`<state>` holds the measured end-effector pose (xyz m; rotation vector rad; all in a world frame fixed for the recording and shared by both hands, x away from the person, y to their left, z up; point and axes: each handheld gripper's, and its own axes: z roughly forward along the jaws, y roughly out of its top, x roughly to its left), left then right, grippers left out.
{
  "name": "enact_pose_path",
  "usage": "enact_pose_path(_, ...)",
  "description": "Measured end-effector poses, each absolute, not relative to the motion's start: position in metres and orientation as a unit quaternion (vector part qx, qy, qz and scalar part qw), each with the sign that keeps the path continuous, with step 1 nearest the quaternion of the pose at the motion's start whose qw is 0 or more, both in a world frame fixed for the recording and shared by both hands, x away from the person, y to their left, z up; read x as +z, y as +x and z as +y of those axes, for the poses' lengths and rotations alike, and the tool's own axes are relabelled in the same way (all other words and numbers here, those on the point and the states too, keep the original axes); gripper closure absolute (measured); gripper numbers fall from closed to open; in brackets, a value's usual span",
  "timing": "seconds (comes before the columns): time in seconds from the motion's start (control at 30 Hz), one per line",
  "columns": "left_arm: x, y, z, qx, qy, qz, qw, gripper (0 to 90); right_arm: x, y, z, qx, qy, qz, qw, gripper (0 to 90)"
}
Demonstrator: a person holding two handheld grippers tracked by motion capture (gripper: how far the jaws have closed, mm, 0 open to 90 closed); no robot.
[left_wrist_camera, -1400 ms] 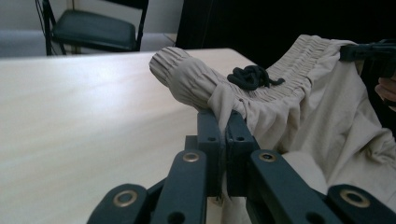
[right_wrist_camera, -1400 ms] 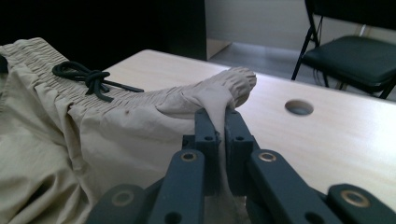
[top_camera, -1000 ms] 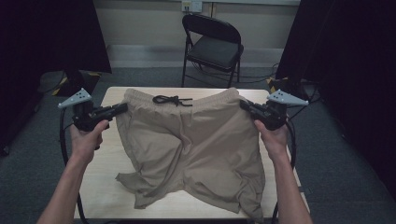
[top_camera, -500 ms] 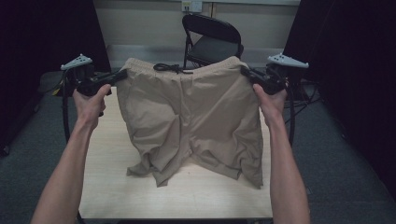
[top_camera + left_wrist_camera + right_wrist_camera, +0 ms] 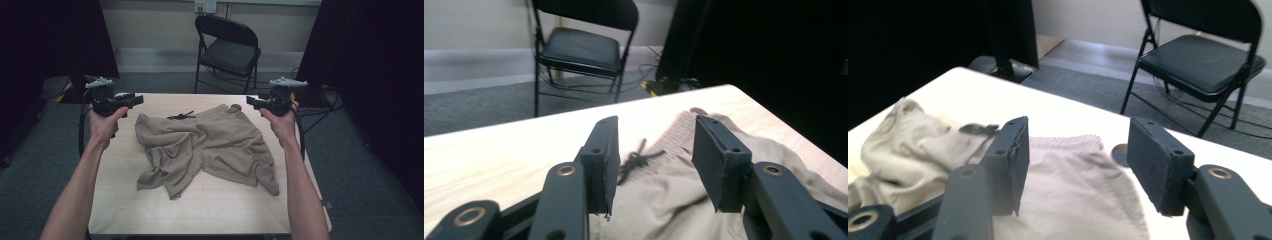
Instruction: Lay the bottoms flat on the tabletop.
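tan shorts (image 5: 210, 145) lie crumpled mid-table (image 5: 210, 210), bare wood along the near edge. both grippers (image 5: 131, 99) (image 5: 252, 101), jaws just opening, hold nothing.

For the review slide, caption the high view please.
Both open grippers, left gripper and right gripper, flank crumpled tan fabric shorts on the pale wooden table.

Black folding chair (image 5: 227, 47) behind light wood table (image 5: 210, 210); grey carpet (image 5: 45, 165), dark curtains (image 5: 55, 35) both sides, beige wall (image 5: 155, 22).
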<state>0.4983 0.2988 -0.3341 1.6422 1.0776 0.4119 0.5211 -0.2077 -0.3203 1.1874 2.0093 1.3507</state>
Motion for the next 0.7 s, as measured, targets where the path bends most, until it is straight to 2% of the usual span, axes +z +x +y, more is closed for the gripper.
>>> enact_pose_path(0.23, -0.349, 0.477, 0.291, 0.137, 0.712, 0.417, 0.549, 53.2, -0.336, 0.492, -0.185, 0.507, 0.396, 0.74, 0.198, 36.4)
enact_pose_path(0.47, -0.365, 0.447, 0.278, 0.128, 0.744, 0.383, 0.532, 51.6, -0.362, 0.469, -0.161, 0.505, 0.372, 0.76, 0.168, 35.5)
enact_pose_path(0.6, -0.381, 0.43, 0.276, 0.118, 0.751, 0.376, 0.53, 52.4, -0.38, 0.452, -0.14, 0.495, 0.352, 0.78, 0.147, 40.1)
enact_pose_path(0.63, -0.391, 0.422, 0.275, 0.109, 0.752, 0.377, 0.53, 52.5, -0.386, 0.444, -0.13, 0.498, 0.341, 0.785, 0.137, 45.7)
enact_pose_path(0.67, -0.391, 0.422, 0.275, 0.109, 0.752, 0.377, 0.53, 52.5, -0.386, 0.444, -0.13, 0.498, 0.341, 0.785, 0.137, 45.7)
enact_pose_path(0.7, -0.397, 0.418, 0.274, 0.105, 0.756, 0.375, 0.526, 52.1, -0.392, 0.434, -0.118, 0.497, 0.324, 0.795, 0.124, 51.2)
